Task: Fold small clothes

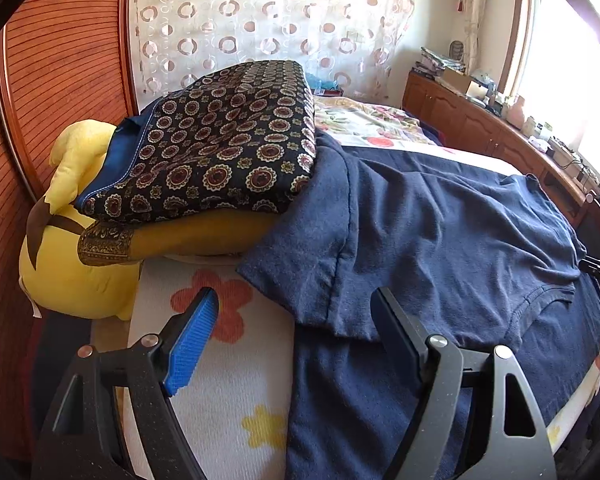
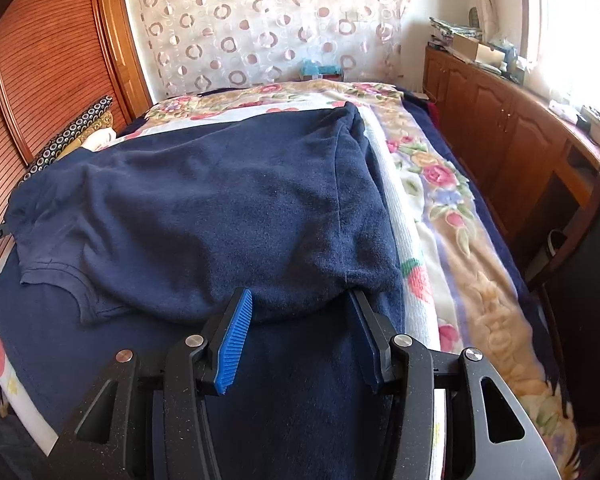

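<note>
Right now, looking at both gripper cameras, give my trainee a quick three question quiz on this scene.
1. True or false: the navy T-shirt hangs off a hook.
2. What lies partly on the shirt at the headboard end? A) patterned cushion B) a book C) a shoe
3. Which gripper has shirt fabric between its jaws, left gripper or right gripper?

Key: 1 false, it lies on the bed. 2 A. 3 the right.

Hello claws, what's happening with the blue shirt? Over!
Left claw open at sleeve edge. Right claw open, shirt fold between pads. Navy shirt half folded. Patterned cushion on far corner.
</note>
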`<state>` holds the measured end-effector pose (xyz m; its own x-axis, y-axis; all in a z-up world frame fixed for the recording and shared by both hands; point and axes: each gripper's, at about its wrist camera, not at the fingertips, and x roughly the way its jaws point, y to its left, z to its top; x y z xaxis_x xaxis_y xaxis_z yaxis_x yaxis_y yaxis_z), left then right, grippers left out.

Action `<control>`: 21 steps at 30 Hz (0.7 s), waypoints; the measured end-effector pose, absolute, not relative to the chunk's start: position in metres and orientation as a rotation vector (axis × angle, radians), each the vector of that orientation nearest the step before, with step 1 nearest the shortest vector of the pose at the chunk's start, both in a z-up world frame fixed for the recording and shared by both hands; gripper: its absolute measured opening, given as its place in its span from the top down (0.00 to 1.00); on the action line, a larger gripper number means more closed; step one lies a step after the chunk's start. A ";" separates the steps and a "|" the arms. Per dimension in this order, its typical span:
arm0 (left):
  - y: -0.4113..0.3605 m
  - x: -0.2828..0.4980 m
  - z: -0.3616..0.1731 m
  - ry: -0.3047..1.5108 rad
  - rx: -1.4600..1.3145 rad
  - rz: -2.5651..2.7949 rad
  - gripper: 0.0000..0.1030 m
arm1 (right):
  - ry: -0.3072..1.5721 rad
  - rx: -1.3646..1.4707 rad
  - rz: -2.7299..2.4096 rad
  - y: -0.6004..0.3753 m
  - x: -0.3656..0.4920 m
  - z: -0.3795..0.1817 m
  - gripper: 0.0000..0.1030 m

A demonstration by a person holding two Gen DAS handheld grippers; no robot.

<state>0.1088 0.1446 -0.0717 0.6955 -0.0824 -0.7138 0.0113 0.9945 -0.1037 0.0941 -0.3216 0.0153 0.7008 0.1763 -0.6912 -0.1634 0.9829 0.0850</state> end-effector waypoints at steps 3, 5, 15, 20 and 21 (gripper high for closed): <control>0.143 0.113 -0.072 0.802 -0.091 -0.048 0.23 | 0.763 0.018 0.185 -0.321 0.093 0.013 0.51; 0.143 0.115 -0.072 0.805 -0.087 -0.046 0.23 | 0.760 0.015 0.182 -0.319 0.093 0.010 0.51; 0.147 0.127 -0.079 0.829 -0.095 -0.036 0.23 | 0.750 0.019 0.182 -0.314 0.084 0.003 0.51; 0.151 0.128 -0.088 0.855 -0.114 -0.041 0.23 | 0.749 0.023 0.186 -0.316 0.082 0.004 0.51; 0.151 0.128 -0.089 0.856 -0.114 -0.041 0.23 | 0.749 0.023 0.186 -0.316 0.082 0.004 0.51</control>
<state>0.1278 0.1512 -0.0889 0.6554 -0.0822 -0.7508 -0.0098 0.9930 -0.1173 0.0819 -0.3161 0.0042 0.7169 0.1762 -0.6746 -0.1601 0.9833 0.0867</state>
